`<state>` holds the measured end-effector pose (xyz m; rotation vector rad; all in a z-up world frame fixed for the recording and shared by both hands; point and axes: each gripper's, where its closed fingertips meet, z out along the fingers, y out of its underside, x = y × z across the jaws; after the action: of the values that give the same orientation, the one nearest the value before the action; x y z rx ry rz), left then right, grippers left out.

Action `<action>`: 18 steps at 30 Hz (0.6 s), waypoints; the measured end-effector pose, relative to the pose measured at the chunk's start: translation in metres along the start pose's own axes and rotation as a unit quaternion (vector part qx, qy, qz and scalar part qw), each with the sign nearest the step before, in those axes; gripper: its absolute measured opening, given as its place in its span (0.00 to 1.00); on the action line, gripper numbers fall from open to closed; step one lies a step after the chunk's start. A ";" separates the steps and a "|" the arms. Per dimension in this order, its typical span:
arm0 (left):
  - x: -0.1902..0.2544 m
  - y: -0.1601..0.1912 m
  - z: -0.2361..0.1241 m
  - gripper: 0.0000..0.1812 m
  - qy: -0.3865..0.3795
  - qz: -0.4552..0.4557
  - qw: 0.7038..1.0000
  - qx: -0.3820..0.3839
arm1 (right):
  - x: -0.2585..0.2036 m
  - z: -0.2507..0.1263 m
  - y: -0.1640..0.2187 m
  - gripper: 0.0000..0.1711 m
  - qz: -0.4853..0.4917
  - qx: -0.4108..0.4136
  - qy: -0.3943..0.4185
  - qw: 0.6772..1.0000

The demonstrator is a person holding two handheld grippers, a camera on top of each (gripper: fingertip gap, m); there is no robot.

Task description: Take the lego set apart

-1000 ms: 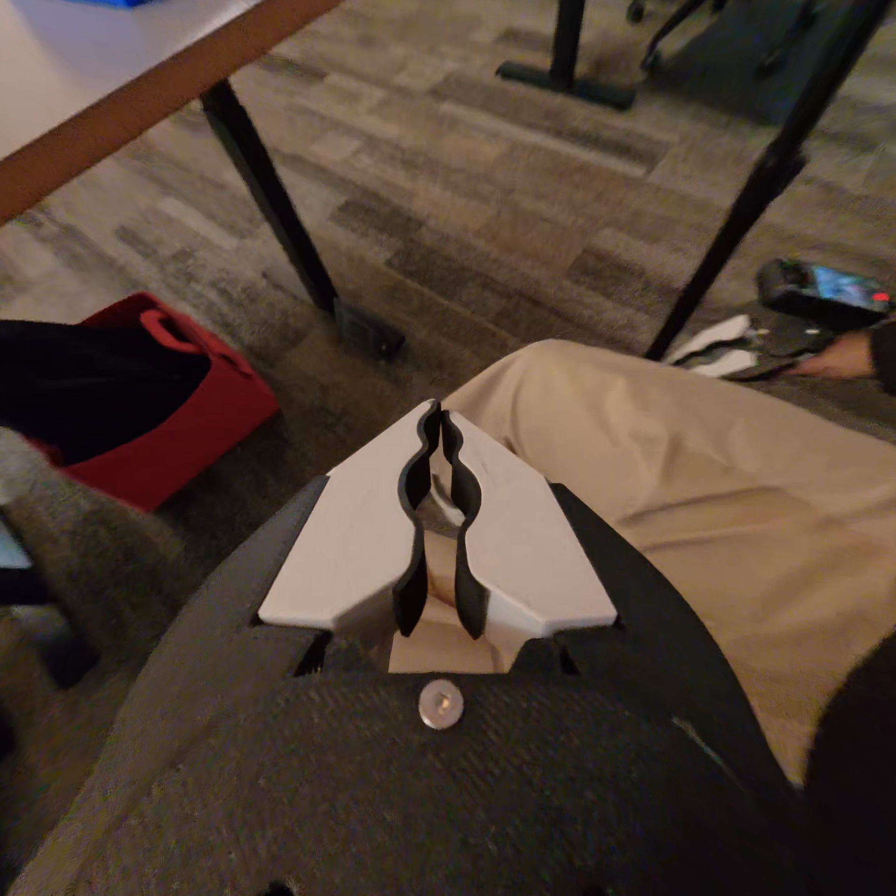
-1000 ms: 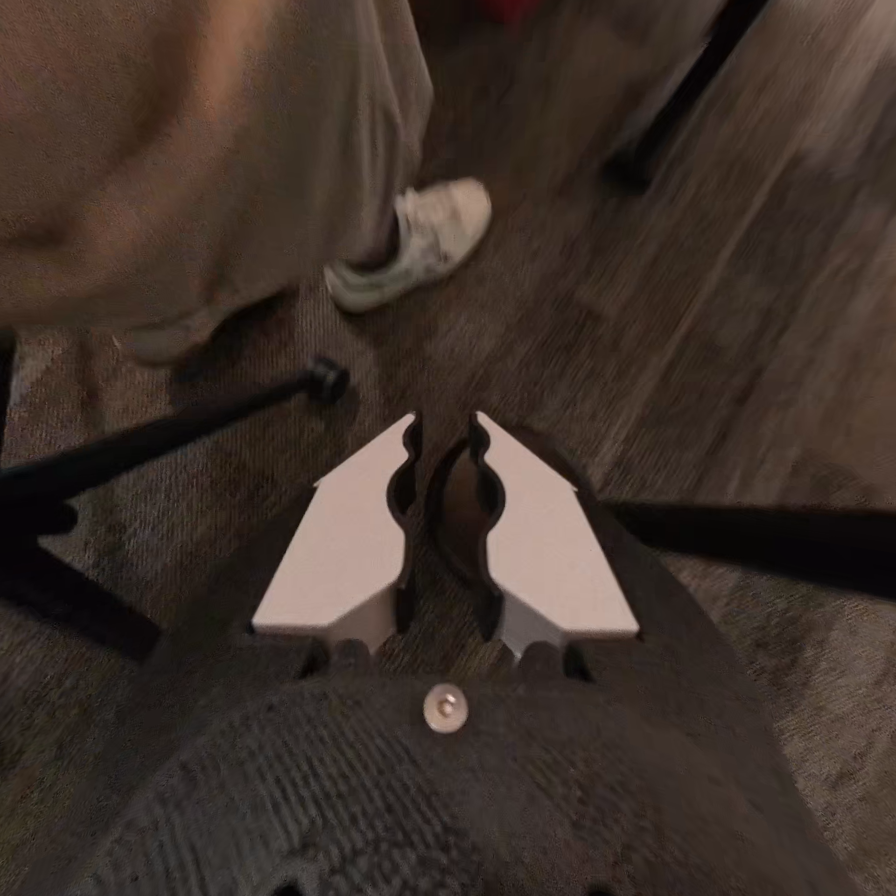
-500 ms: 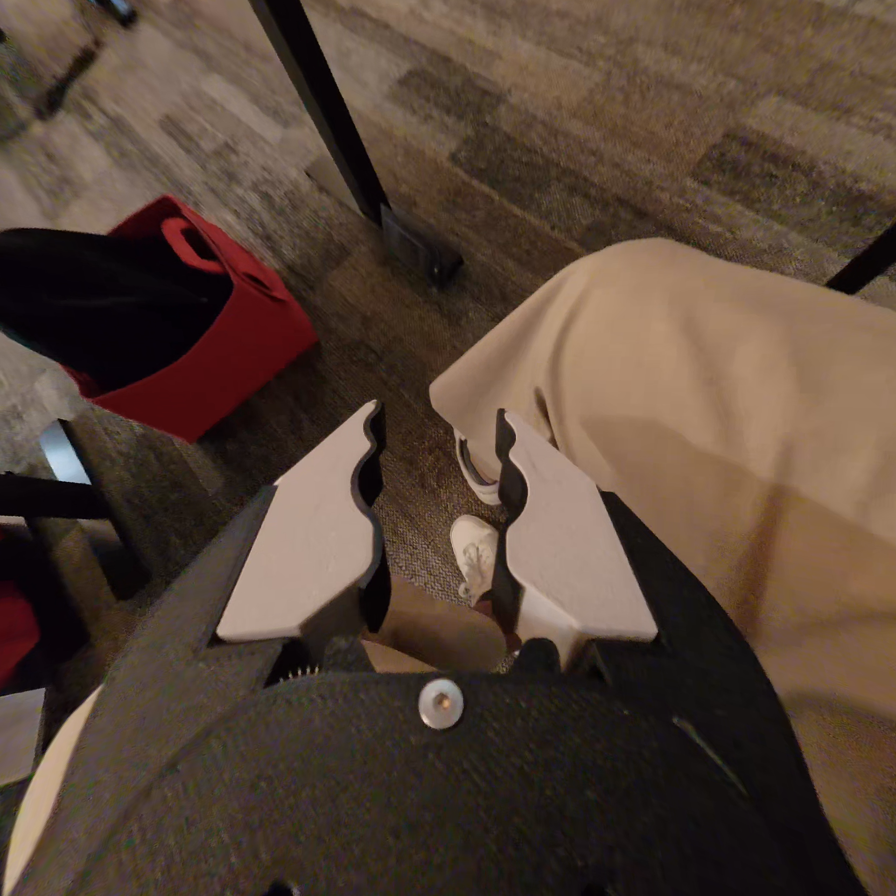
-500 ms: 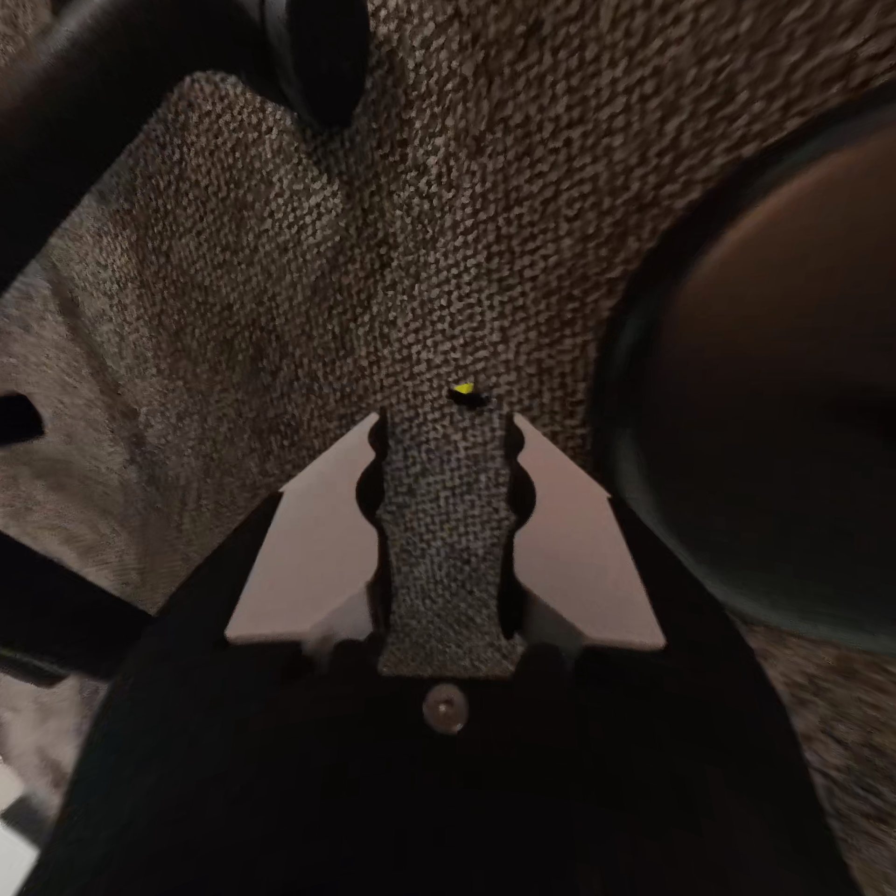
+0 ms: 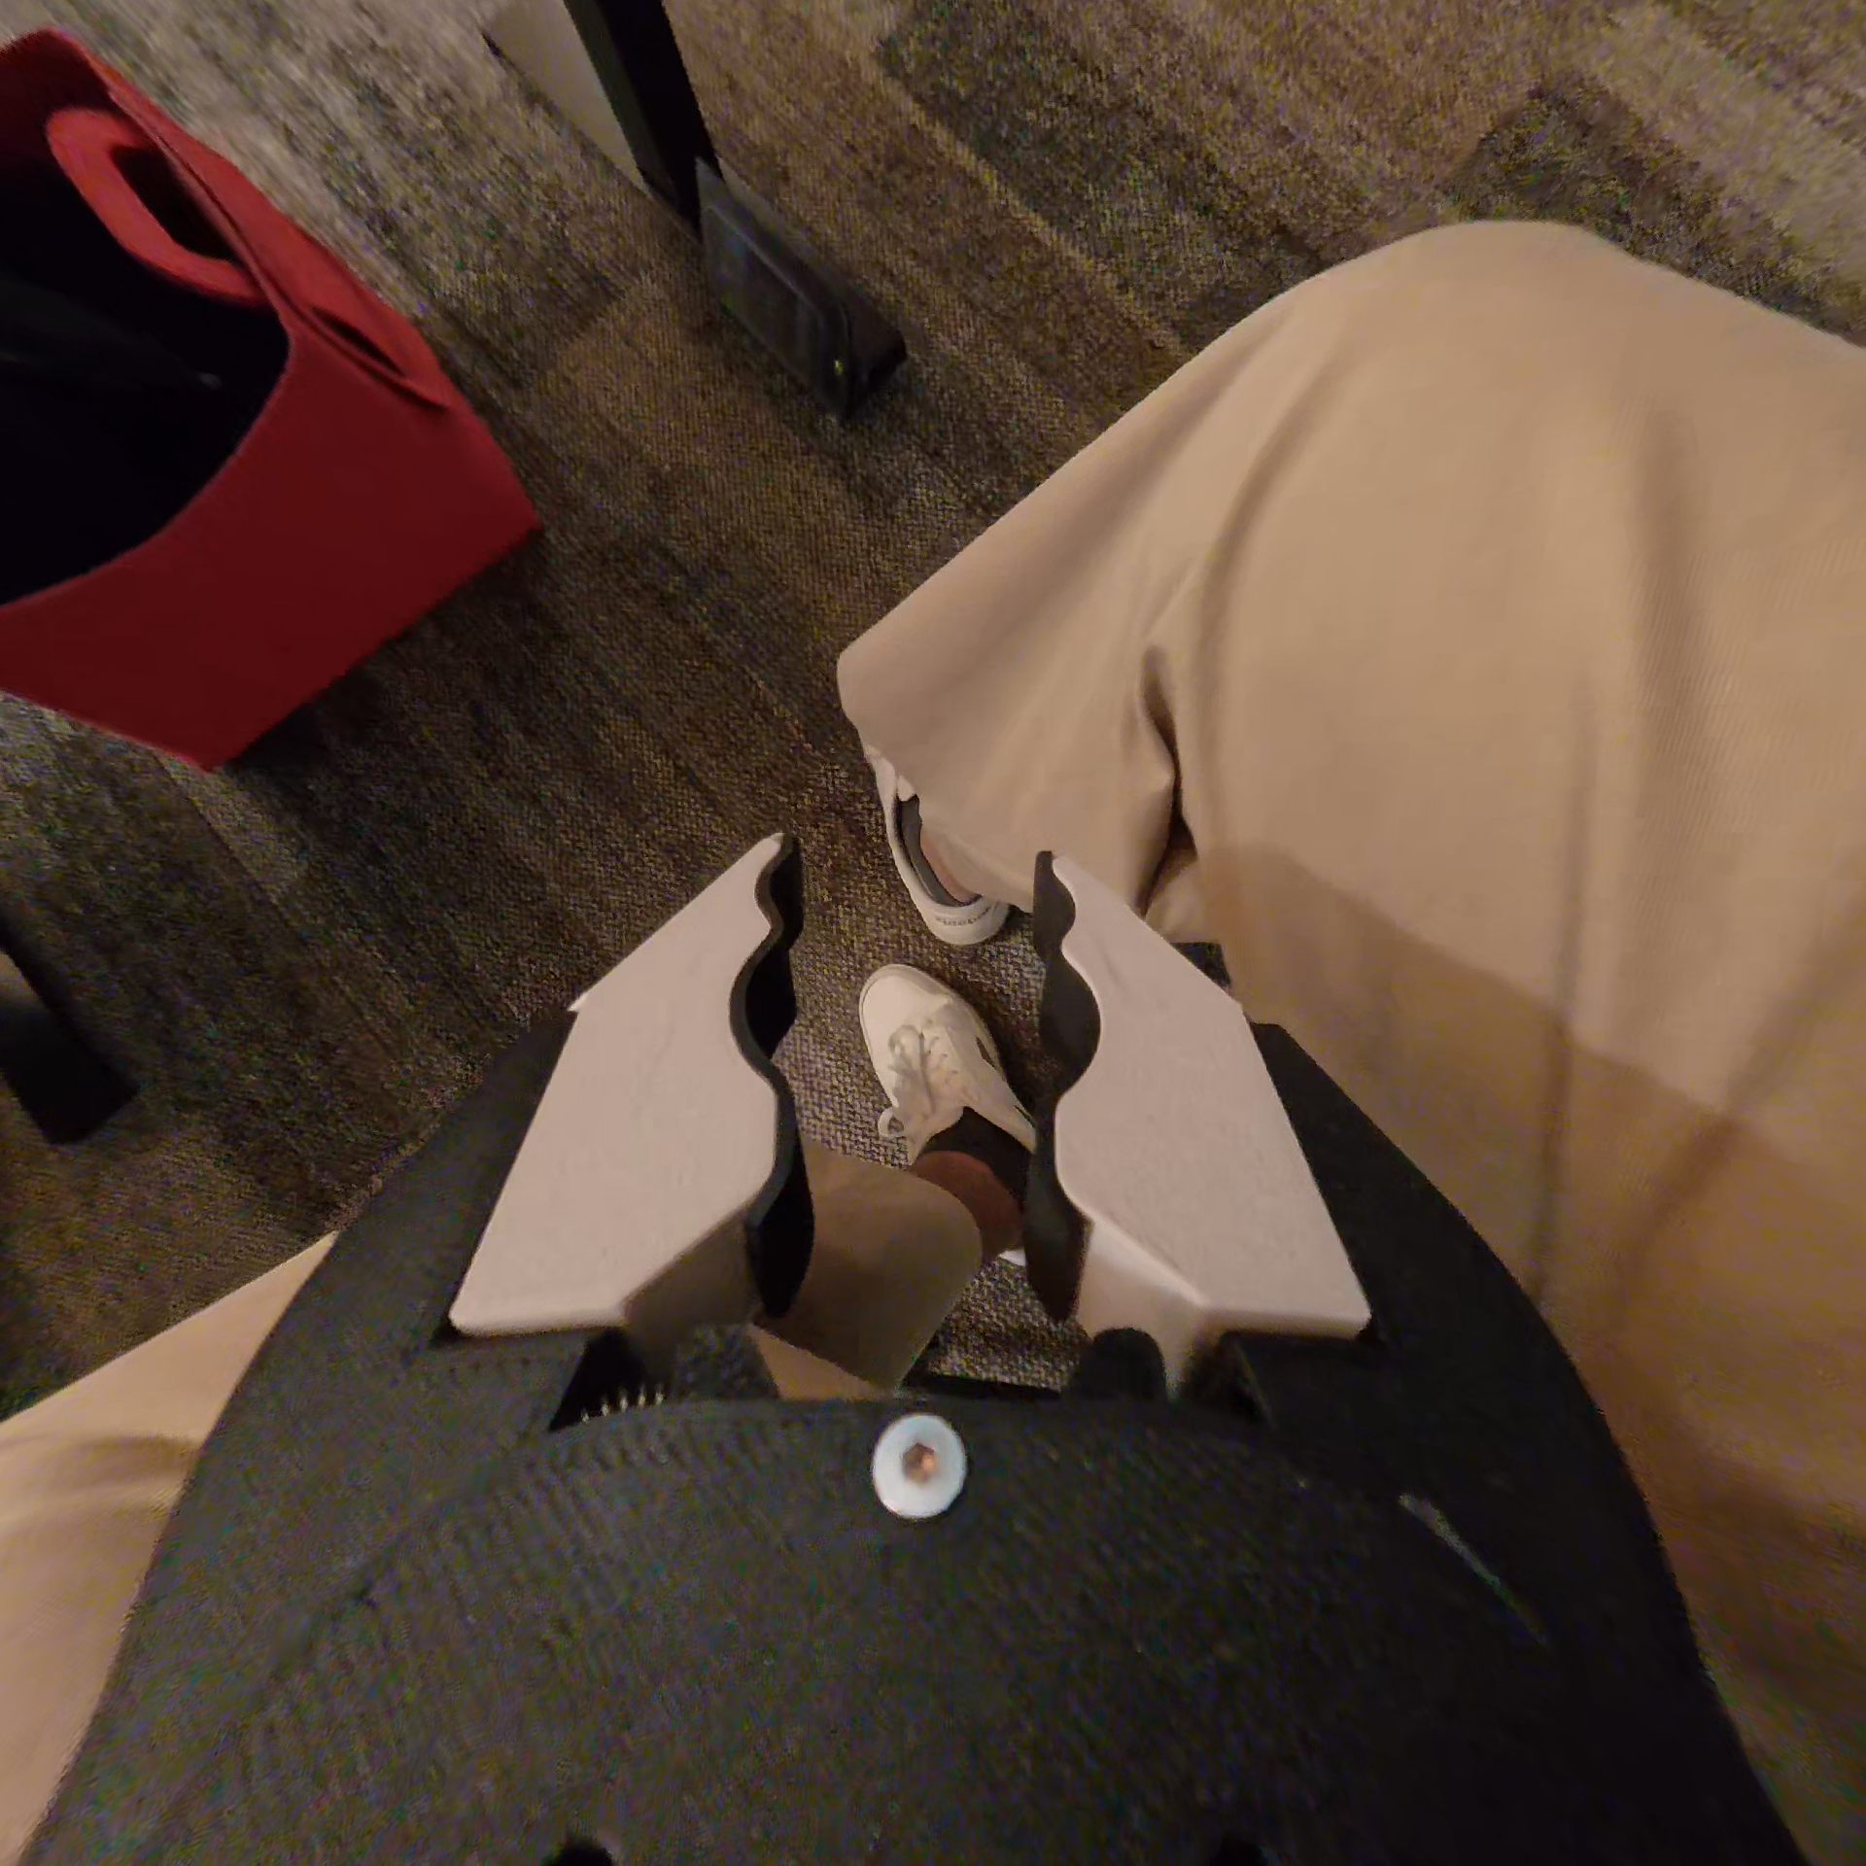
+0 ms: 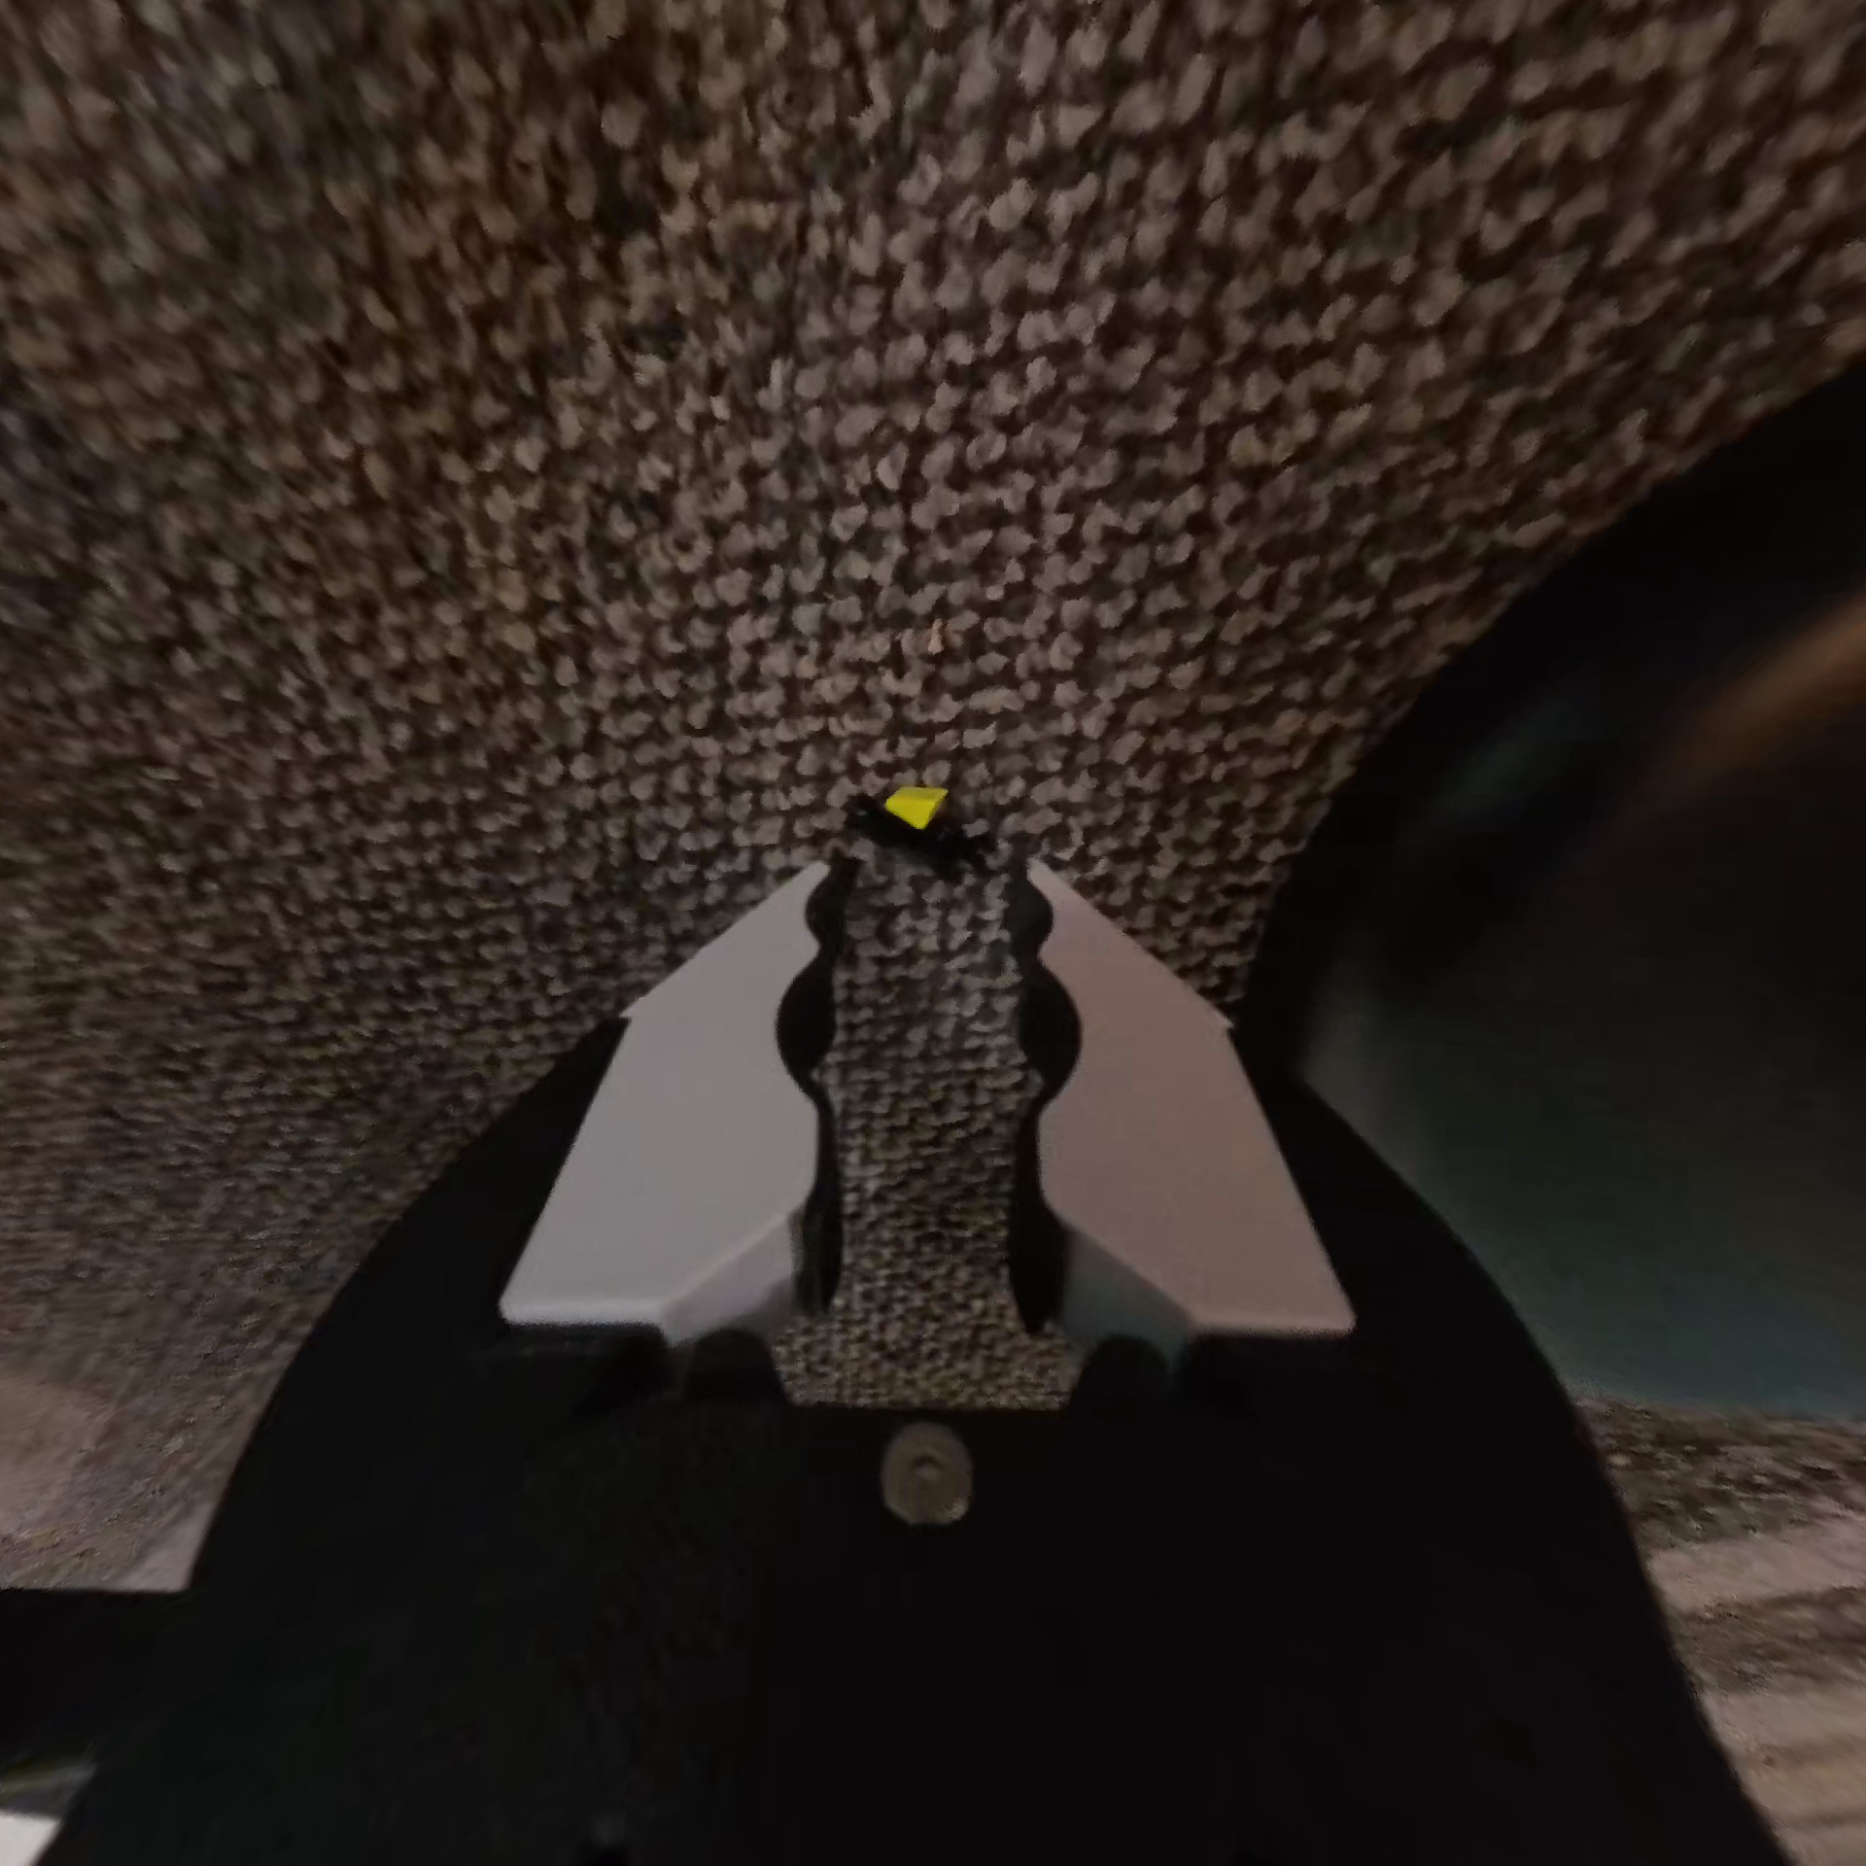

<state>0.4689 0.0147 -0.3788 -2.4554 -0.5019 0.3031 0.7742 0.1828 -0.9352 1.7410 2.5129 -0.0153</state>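
A tiny yellow lego piece (image 6: 915, 808) with small black bits beside it lies on the grey carpet (image 6: 707, 454). My right gripper (image 6: 931, 868) is open, held very low over the carpet, its fingertips just short of the piece on either side. My left gripper (image 5: 914, 868) is open and empty, held high above the floor over a person's legs. No lego shows in the left wrist view.
A person's tan trouser leg (image 5: 1414, 707) and white shoes (image 5: 939, 1050) lie under the left gripper. A red felt bin (image 5: 232, 485) stands at left, a black table leg foot (image 5: 788, 293) behind. A dark round object (image 6: 1616, 959) sits right of the right gripper.
The right gripper has dropped to the carpet and closed in on the yellow piece, opening on the way. The left gripper has opened from shut and tilted down toward the legs and shoes.
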 end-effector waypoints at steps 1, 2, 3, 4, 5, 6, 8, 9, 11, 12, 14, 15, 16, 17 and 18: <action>-0.001 0.001 0.001 0.24 0.001 -0.002 1.000 -0.003 | 0.002 0.000 0.000 0.16 -0.005 0.000 0.004 1.000; -0.002 0.003 0.002 0.24 0.002 -0.004 1.000 -0.004 | 0.002 0.000 0.000 0.15 -0.005 0.002 0.002 1.000; -0.002 0.003 0.003 0.24 0.004 -0.007 1.000 -0.005 | 0.003 0.000 0.000 0.14 -0.004 0.006 0.001 1.000; -0.002 0.003 0.005 0.24 0.005 -0.011 1.000 -0.003 | 0.004 0.000 0.000 0.13 0.000 0.009 0.002 1.000; -0.003 0.002 0.006 0.24 0.008 -0.017 1.000 0.002 | 0.006 0.000 0.000 0.11 0.002 0.012 0.004 1.000; -0.003 0.000 0.008 0.23 0.011 -0.022 1.000 0.009 | 0.006 0.000 0.000 0.10 0.001 0.013 0.003 1.000; -0.003 -0.004 0.011 0.23 0.015 -0.030 0.999 0.017 | 0.007 -0.001 0.002 0.00 0.001 0.011 0.003 1.000; -0.003 -0.004 0.014 0.23 0.017 -0.031 0.999 0.016 | 0.006 -0.001 0.002 0.00 0.005 0.014 -0.002 1.000; -0.003 -0.002 0.017 0.23 0.022 -0.033 0.999 0.009 | 0.006 -0.003 0.004 0.00 0.015 0.017 -0.005 1.000; -0.003 -0.002 0.017 0.23 0.024 -0.035 0.999 0.008 | 0.008 -0.005 0.005 0.00 0.024 0.023 -0.004 0.999; -0.004 -0.001 0.018 0.23 0.024 -0.038 0.999 0.007 | 0.010 -0.009 0.007 0.01 0.072 0.040 -0.015 0.996; -0.005 -0.001 0.018 0.23 0.025 -0.040 0.999 0.006 | 0.011 -0.011 0.009 0.02 0.110 0.048 -0.023 0.993; -0.006 0.000 0.019 0.23 0.025 -0.041 0.999 0.005 | 0.013 -0.014 0.010 0.03 0.154 0.060 -0.030 0.986; -0.006 0.001 0.020 0.23 0.025 -0.043 0.999 0.005 | 0.016 -0.017 0.011 0.05 0.201 0.075 -0.039 0.976; -0.005 0.002 0.020 0.23 0.027 -0.045 0.999 0.004 | 0.018 -0.021 0.011 0.08 0.244 0.089 -0.047 0.964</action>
<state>0.4581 0.0212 -0.3958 -2.4181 -0.5859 0.2007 0.7773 0.2047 -0.9155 2.3213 2.0066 -0.2919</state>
